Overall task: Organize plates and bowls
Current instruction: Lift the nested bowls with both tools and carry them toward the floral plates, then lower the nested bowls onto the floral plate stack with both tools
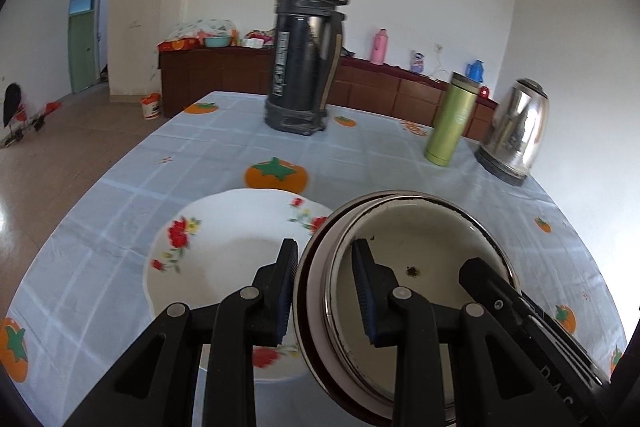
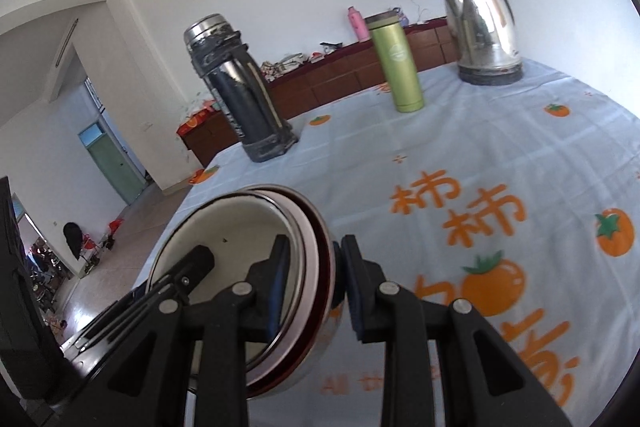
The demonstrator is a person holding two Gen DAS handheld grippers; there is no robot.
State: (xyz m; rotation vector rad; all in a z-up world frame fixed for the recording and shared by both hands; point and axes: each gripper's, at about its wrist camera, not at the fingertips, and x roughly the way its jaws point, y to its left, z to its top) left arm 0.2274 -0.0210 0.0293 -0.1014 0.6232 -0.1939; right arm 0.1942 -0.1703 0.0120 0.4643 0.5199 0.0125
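Observation:
A stack of nested metal bowls (image 1: 416, 291) with a cream inside is held up over the table, tilted. My left gripper (image 1: 326, 287) is shut on its left rim, one finger inside and one outside. My right gripper (image 2: 312, 287) is shut on the opposite rim of the same bowls (image 2: 240, 247); its finger also shows inside the bowl in the left wrist view (image 1: 492, 287). A white plate with red flowers (image 1: 232, 247) lies on the tablecloth under and left of the bowls.
A tall dark thermos (image 1: 306, 51), a green bottle (image 1: 452, 119) and a steel kettle (image 1: 516, 131) stand at the far side of the table (image 2: 460, 155). The table's left edge drops to the floor (image 1: 60, 155). A wooden sideboard stands behind.

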